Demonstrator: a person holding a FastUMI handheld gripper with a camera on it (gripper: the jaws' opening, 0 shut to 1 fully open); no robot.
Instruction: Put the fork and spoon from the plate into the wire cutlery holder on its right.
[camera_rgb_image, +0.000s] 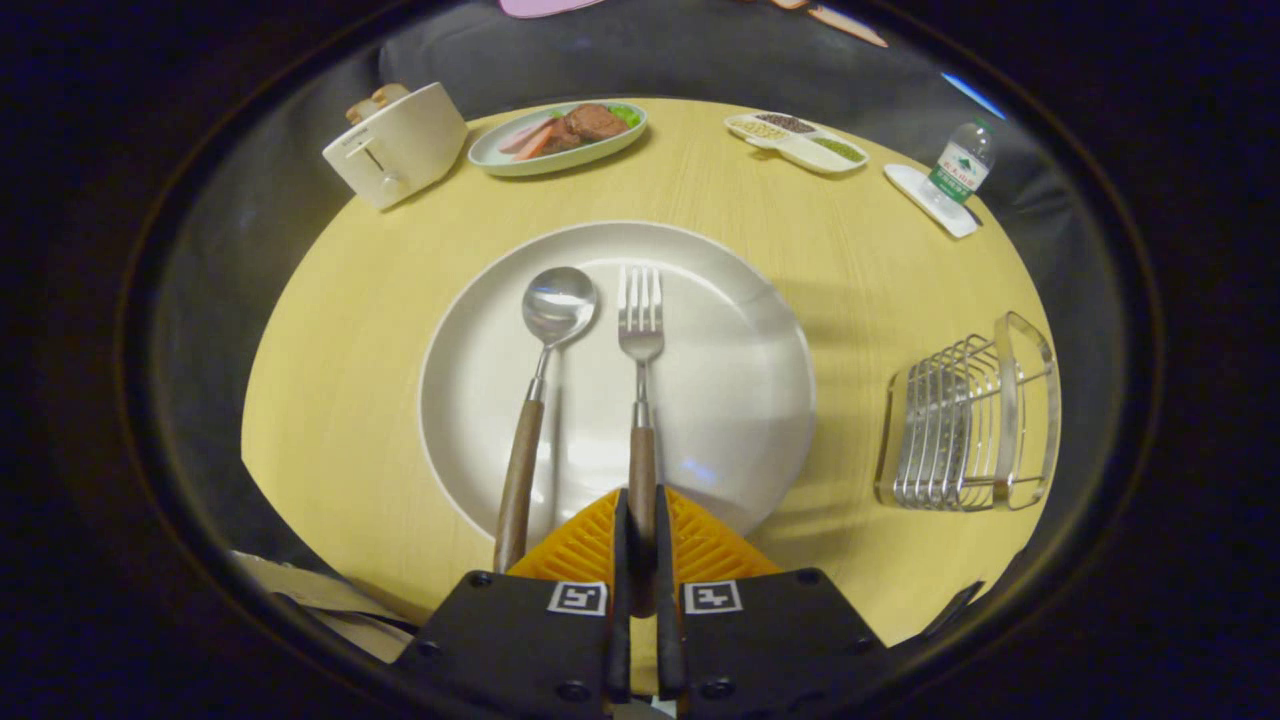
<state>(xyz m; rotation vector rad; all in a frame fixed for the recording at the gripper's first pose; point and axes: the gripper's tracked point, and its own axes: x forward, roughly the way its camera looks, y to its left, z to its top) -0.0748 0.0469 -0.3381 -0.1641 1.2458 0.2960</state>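
A large white plate (730, 400) lies on the round yellow table just ahead of my fingers. On it rest a spoon (535, 400) and a fork (641, 370), side by side, both with wooden handles pointing back toward me. My gripper (641, 515) is shut on the fork, both fingers pressing the end of its wooden handle. The spoon's handle lies just left of my left finger, untouched. The wire cutlery holder (965, 420) stands on the table to the right of the plate, with nothing visible in it.
Beyond the plate, a white toaster (395, 145) sits at the far left, next to an oval dish of food (560, 135). A divided snack tray (797, 140) and a water bottle (962, 165) on a small white coaster stand at the far right. The table edge curves close behind my fingers.
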